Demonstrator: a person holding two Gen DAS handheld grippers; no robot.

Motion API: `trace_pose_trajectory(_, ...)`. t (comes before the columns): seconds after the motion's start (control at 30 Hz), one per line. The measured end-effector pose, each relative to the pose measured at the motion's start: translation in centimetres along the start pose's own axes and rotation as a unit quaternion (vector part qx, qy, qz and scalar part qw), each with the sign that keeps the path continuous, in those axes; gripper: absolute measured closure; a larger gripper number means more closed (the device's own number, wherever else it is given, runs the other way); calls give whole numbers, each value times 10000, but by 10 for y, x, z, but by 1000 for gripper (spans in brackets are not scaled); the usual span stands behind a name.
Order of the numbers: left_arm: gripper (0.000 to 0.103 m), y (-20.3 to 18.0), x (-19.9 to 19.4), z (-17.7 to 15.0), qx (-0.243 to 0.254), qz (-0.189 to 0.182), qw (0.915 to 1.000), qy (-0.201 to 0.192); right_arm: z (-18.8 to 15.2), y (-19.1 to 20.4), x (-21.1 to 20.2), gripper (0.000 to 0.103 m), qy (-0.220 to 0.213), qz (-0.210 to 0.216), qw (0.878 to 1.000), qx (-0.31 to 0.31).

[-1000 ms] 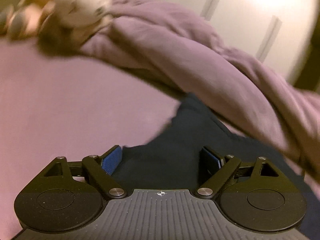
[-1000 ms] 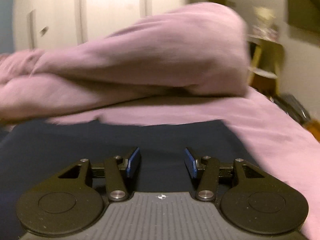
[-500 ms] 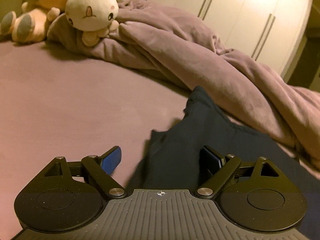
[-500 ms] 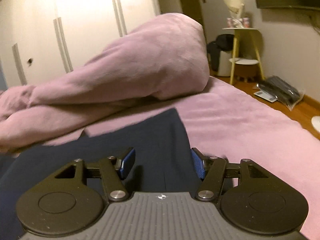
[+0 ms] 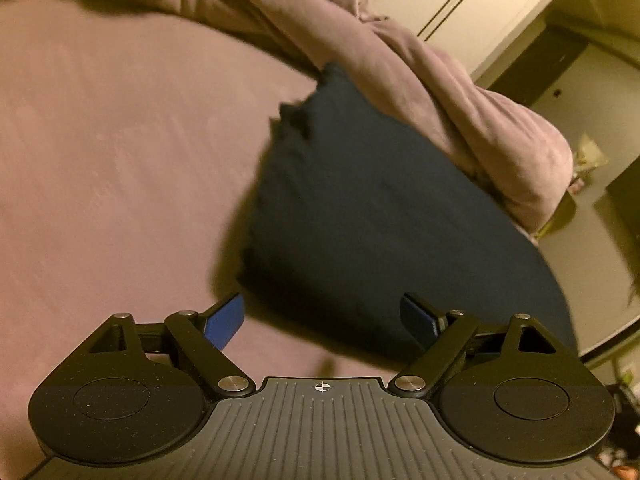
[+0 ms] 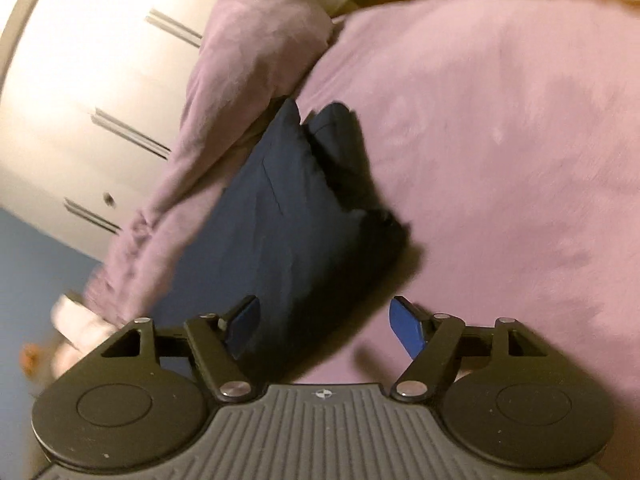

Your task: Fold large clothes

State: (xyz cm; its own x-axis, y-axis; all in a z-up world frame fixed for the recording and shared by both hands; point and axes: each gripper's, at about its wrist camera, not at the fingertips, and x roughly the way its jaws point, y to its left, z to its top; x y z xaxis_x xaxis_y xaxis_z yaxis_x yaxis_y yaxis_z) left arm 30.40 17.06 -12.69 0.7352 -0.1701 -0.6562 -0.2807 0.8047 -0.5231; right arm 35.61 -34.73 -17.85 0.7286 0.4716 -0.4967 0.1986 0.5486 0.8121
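Observation:
A dark navy garment [image 5: 372,220] lies folded on the pink bed sheet [image 5: 120,140], beside the heaped blanket. It also shows in the right wrist view [image 6: 296,216]. My left gripper [image 5: 322,320] is open and empty, raised over the garment's near left corner. My right gripper [image 6: 324,324] is open and empty, raised over the garment's near edge. Neither gripper touches the cloth.
A bunched pink blanket [image 5: 420,80] lies along the far side of the garment, seen too in the right wrist view [image 6: 240,72]. White wardrobe doors [image 6: 80,80] stand behind the bed. The bed's edge and the floor [image 5: 592,272] are at the right.
Both grippers have lifted up and back from the garment and tilted. The garment now lies free on the sheet, no longer between the fingers.

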Motion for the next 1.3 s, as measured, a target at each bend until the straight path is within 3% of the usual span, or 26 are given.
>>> trace_pose_trajectory(0.1,16,-2,13,9,-302,23,9994,-173,6,-2,14,27,-172,125,9984,518)
trace_pose_trajectory(0.23,16,10,30,17,-1175,-91,9926,-282,15,-9,26,27,-272,184,9934,1101)
trace_pose_trajectory(0.33,16,19,39,20,-1513,-97,9878,-361,19,-12,38,38,-279,77,9918,1243)
trace_pose_trajectory(0.4,27,25,45,23,-1637,88,9856,-420,22,-14,46,39,-284,69,9912,1294)
trace_pose_trajectory(0.5,35,40,57,23,-2239,-215,9737,-355,25,-15,52,42,-316,46,9920,1219)
trace_pose_trajectory(0.53,46,37,57,23,-2185,-222,9749,-363,24,-12,51,47,-339,1,9933,1106)
trace_pose_trajectory(0.63,63,24,43,24,-1765,-252,9830,-446,23,-5,45,59,-389,-88,9960,800)
trace_pose_trajectory(0.8,67,6,7,31,-1440,-589,9867,-473,21,20,20,76,-593,-113,9981,125)
trace_pose_trajectory(1.0,69,-20,-48,21,-896,-857,9917,-354,25,36,-25,79,-663,37,9974,-283)
trace_pose_trajectory(1.13,69,-26,-96,-9,-612,-912,9939,-128,12,30,-71,79,-513,10,9980,-367)
trace_pose_trajectory(1.3,69,-13,-153,-72,-562,-769,9949,340,-42,-2,-149,79,-157,-258,9989,-353)
